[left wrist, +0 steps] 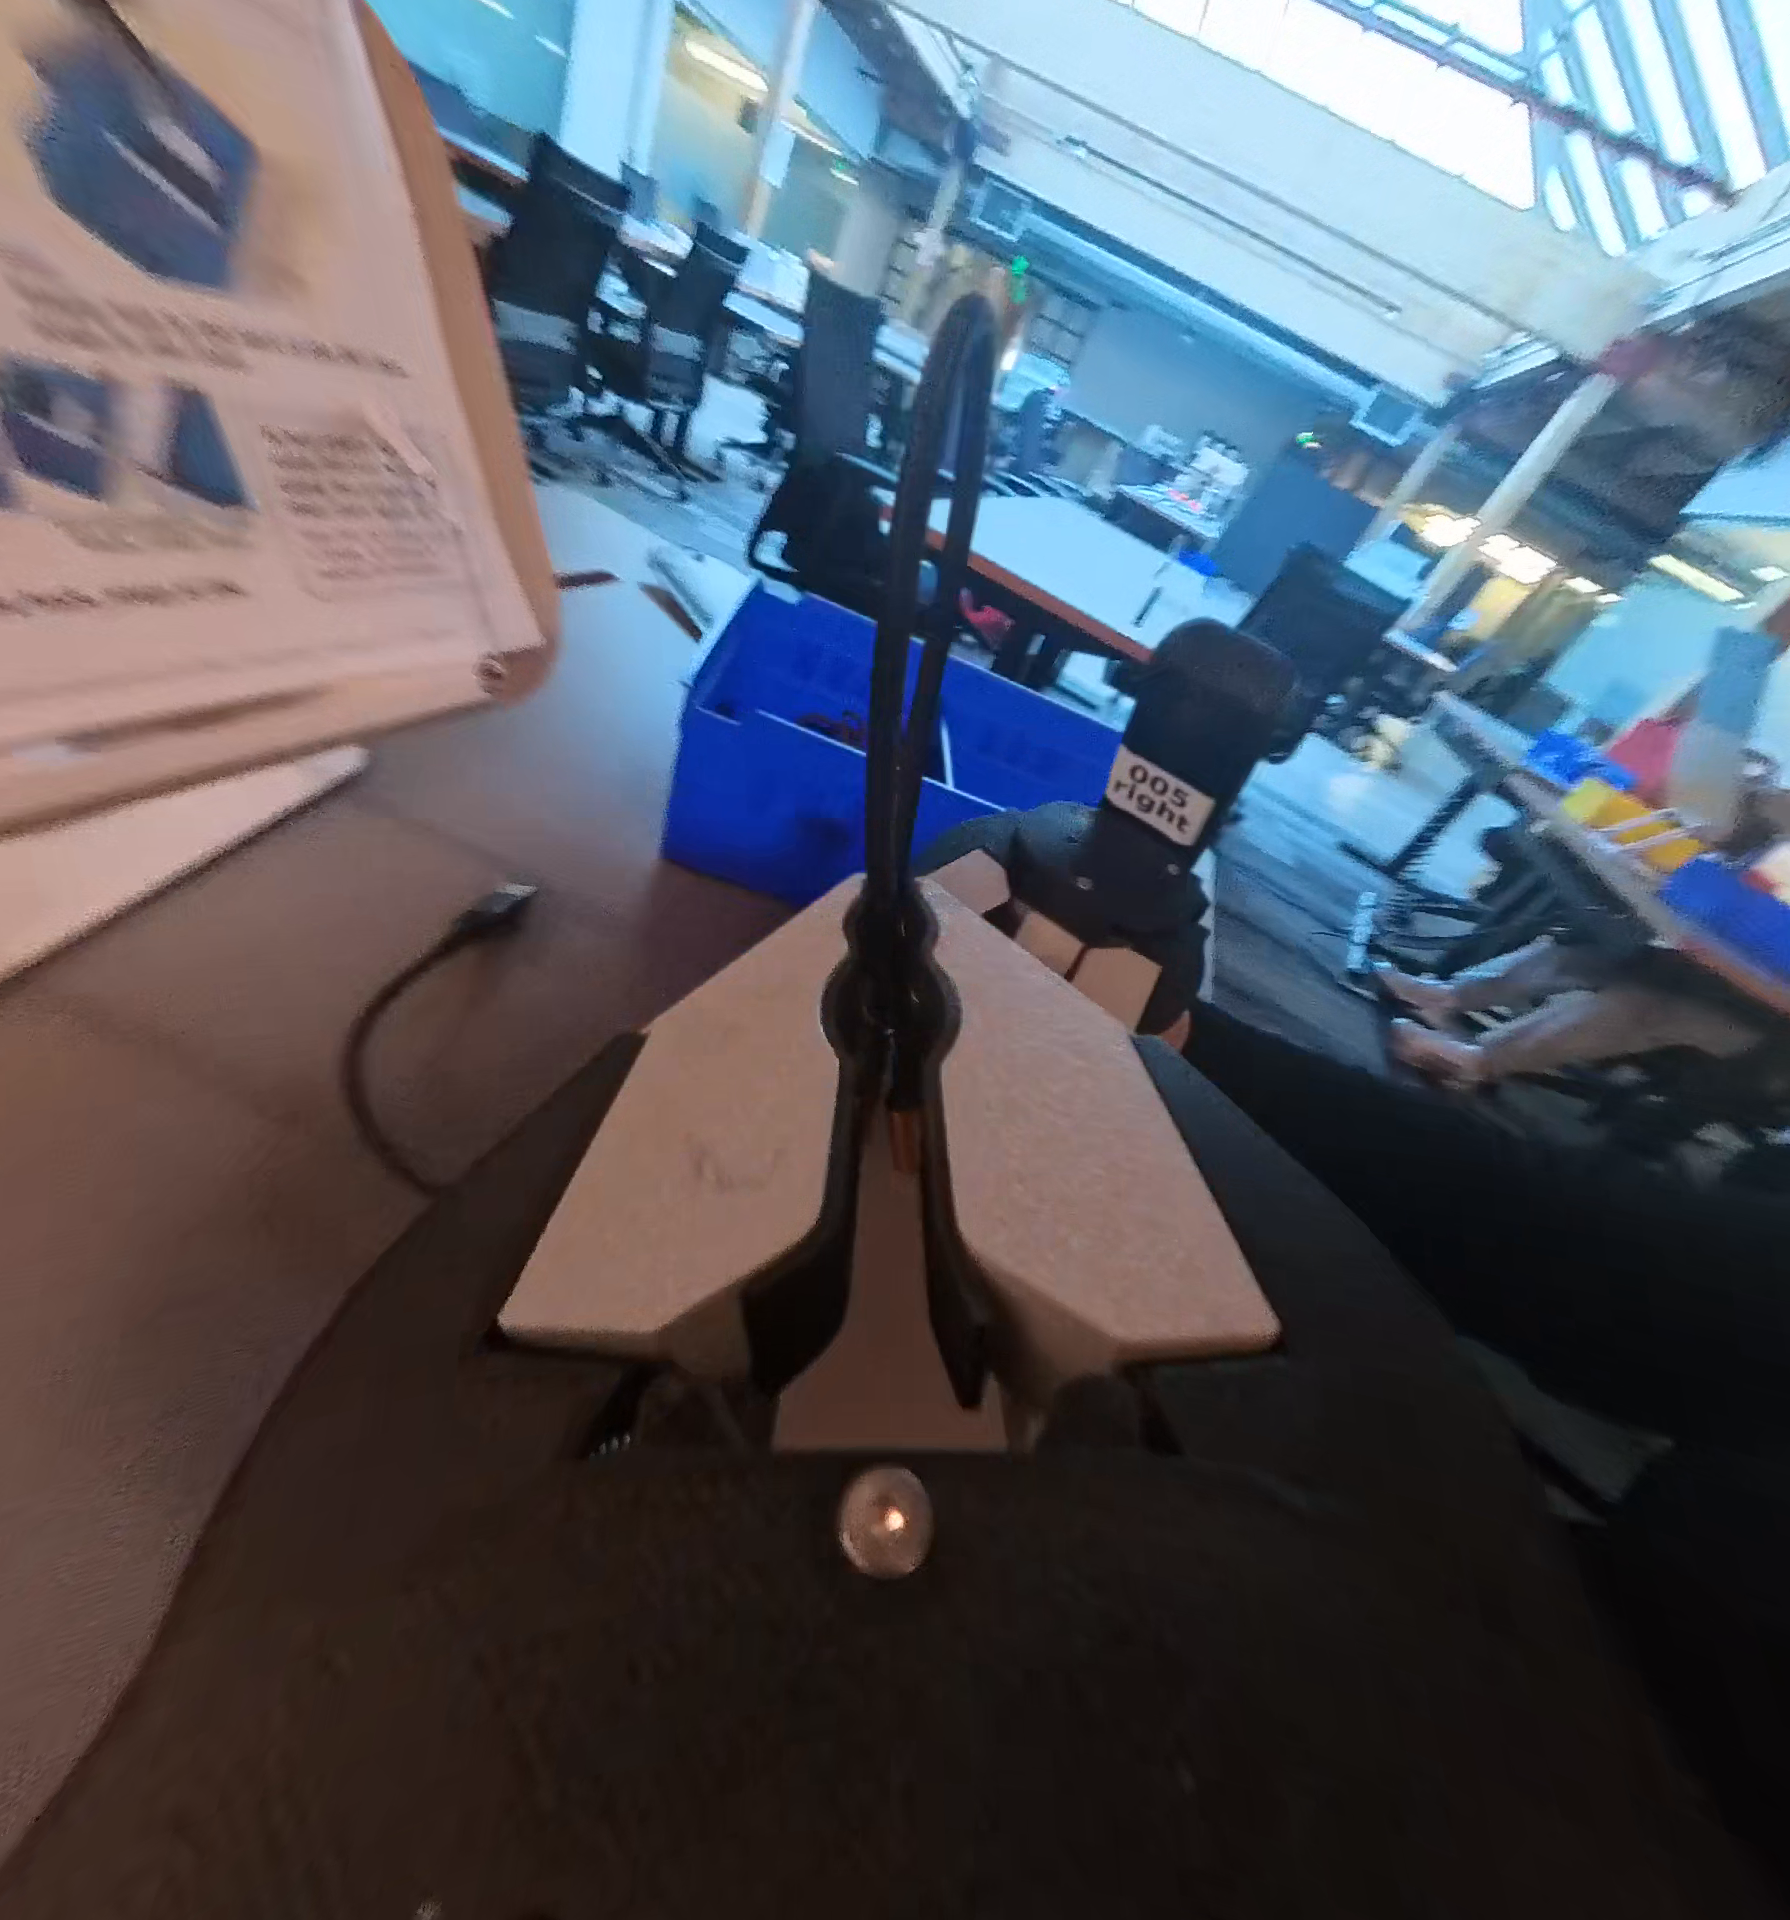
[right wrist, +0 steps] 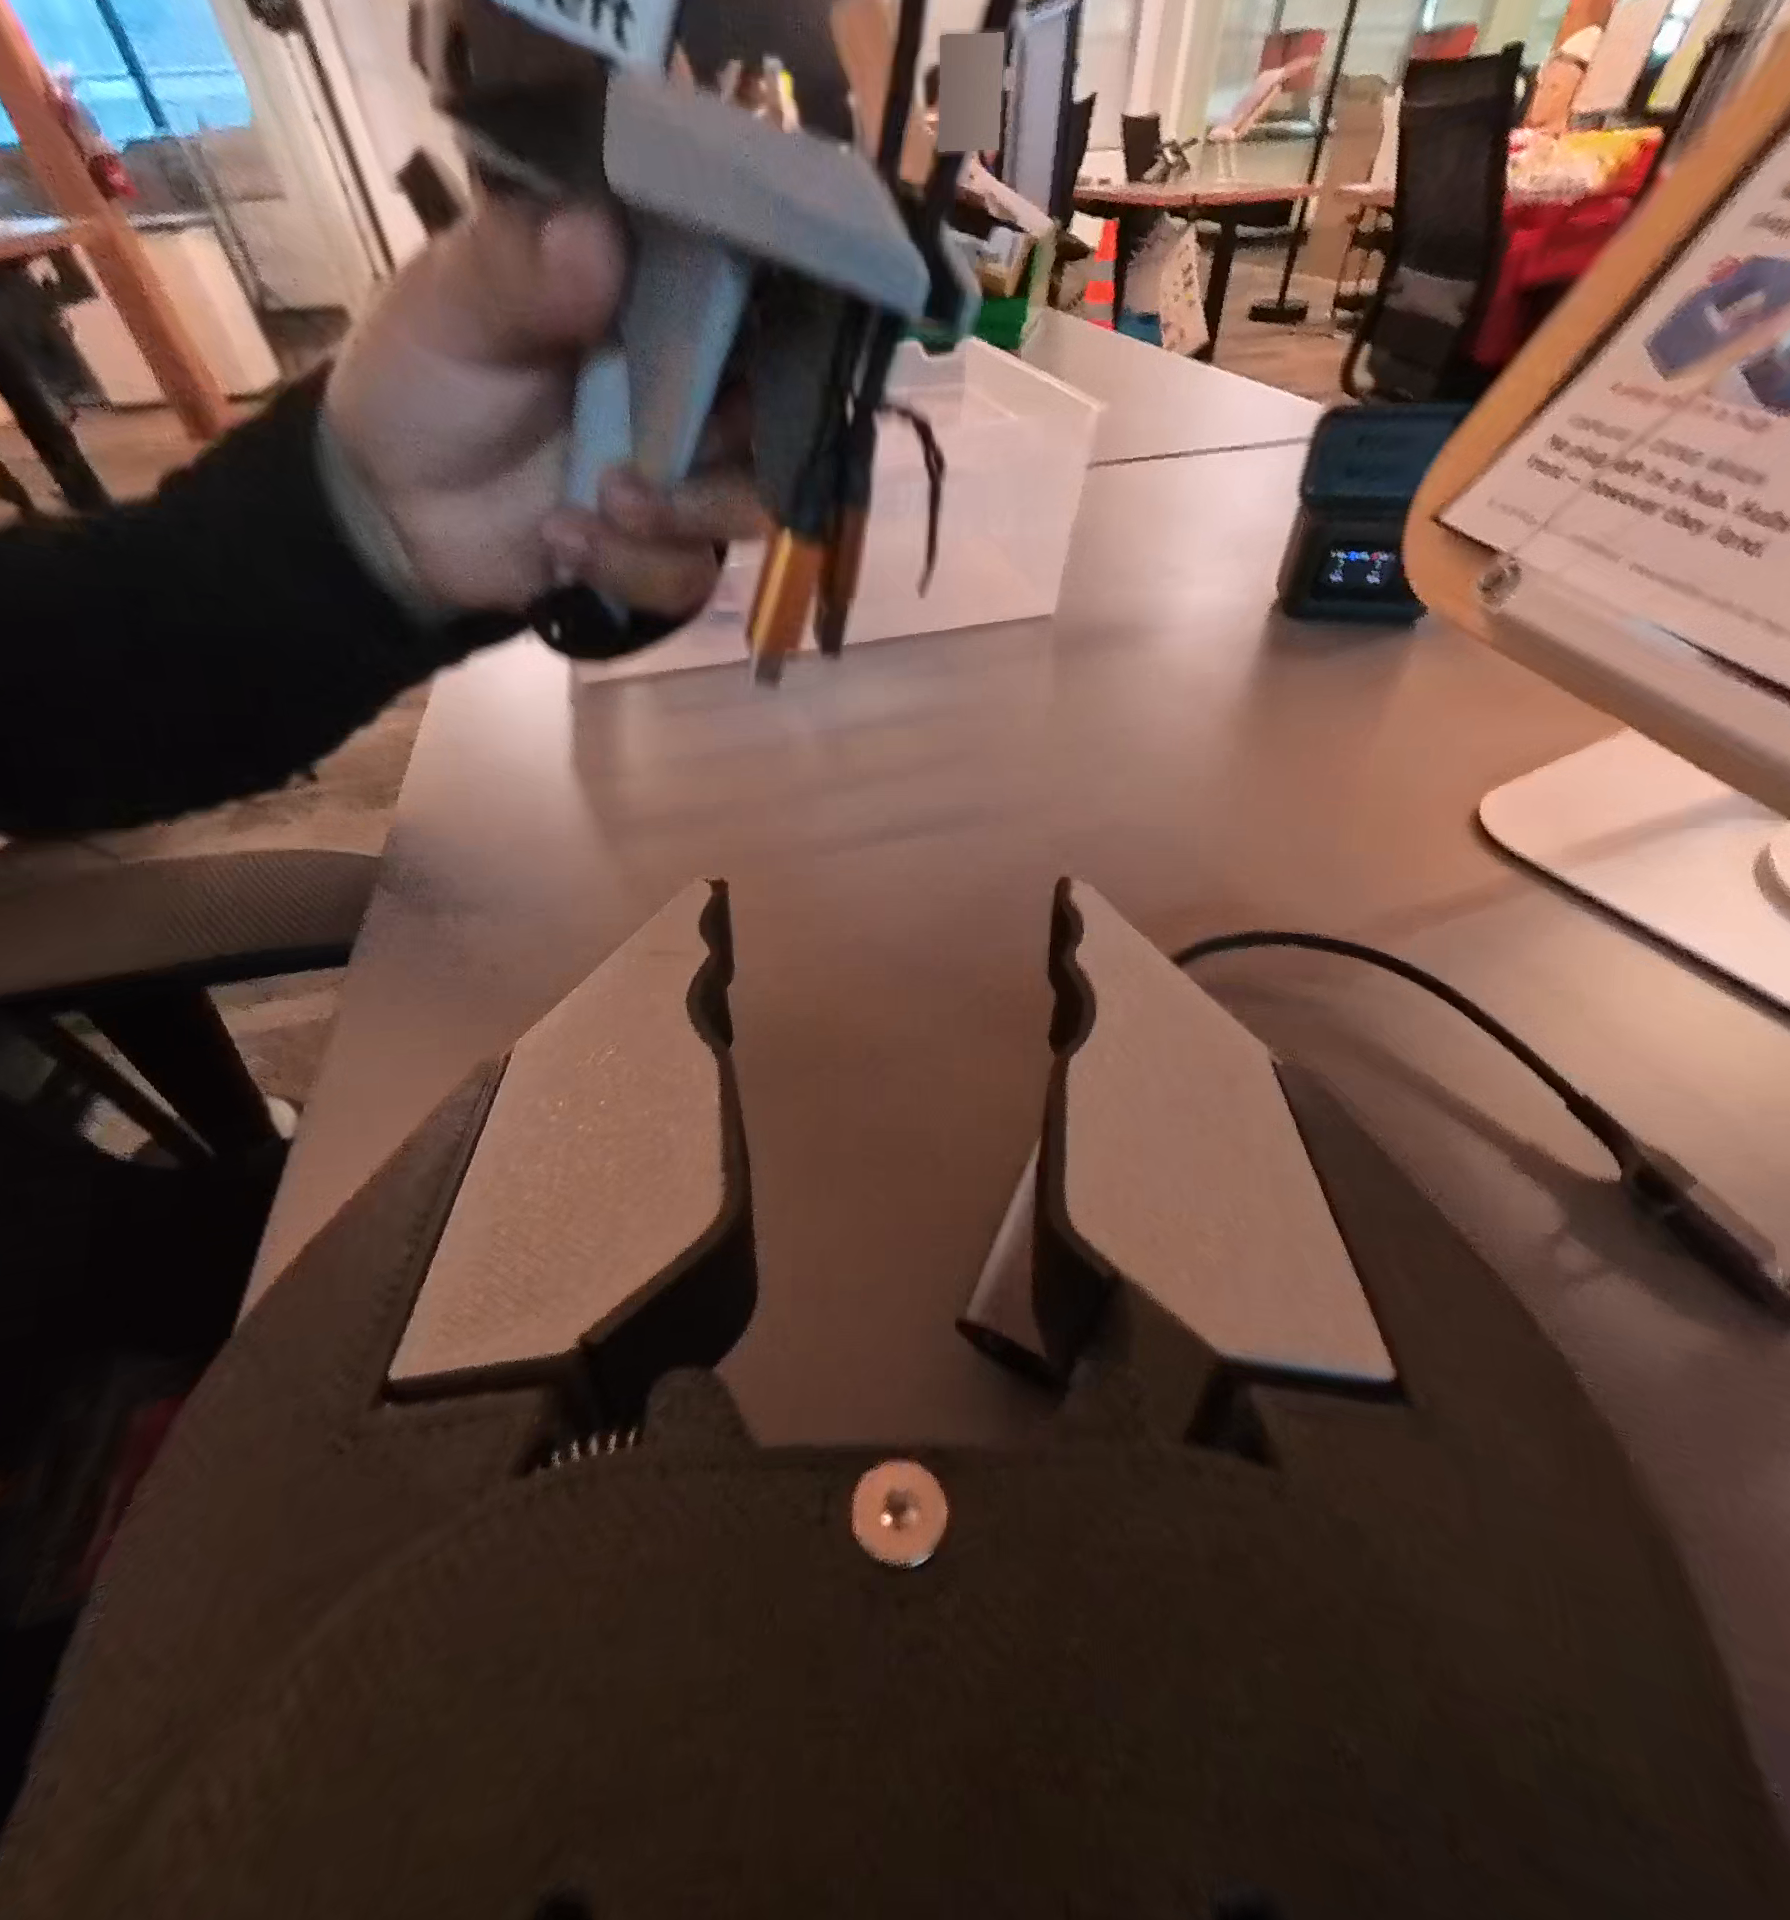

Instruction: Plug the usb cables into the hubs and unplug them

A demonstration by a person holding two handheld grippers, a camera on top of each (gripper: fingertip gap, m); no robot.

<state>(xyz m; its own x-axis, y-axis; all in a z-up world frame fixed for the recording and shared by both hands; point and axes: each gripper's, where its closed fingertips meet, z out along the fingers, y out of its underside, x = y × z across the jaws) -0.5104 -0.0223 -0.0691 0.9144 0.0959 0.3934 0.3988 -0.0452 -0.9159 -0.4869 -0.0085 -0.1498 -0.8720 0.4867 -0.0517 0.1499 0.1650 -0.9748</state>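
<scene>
My left gripper [left wrist: 891,904] is shut on a bundle of black USB cables [left wrist: 917,582] that loop up above the fingertips. An orange plug [left wrist: 896,1138] sits between the fingers. In the right wrist view a hand holds the left gripper [right wrist: 932,296] up over the table, and the cable ends and orange plug [right wrist: 782,587] hang down from it. My right gripper [right wrist: 891,935] is open and empty, low over the table. Another black cable [right wrist: 1442,1008] lies on the table to its right, ending in a black connector [right wrist: 1701,1236]. Its USB plug [left wrist: 501,906] shows in the left wrist view.
A sign on a white stand [right wrist: 1649,862] is at the right of the grey table [right wrist: 922,790]. A clear plastic box [right wrist: 984,468] and a small dark device with a screen [right wrist: 1358,520] stand farther back. A blue bin [left wrist: 797,800] sits beyond the left gripper. The tips of one gripper are about 9 cm away from the tips of the other. The black connector [right wrist: 1701,1236] lies some 20 cm from my right tips, 25 cm from my left tips. It is also in sight in the left wrist view [left wrist: 513,911].
</scene>
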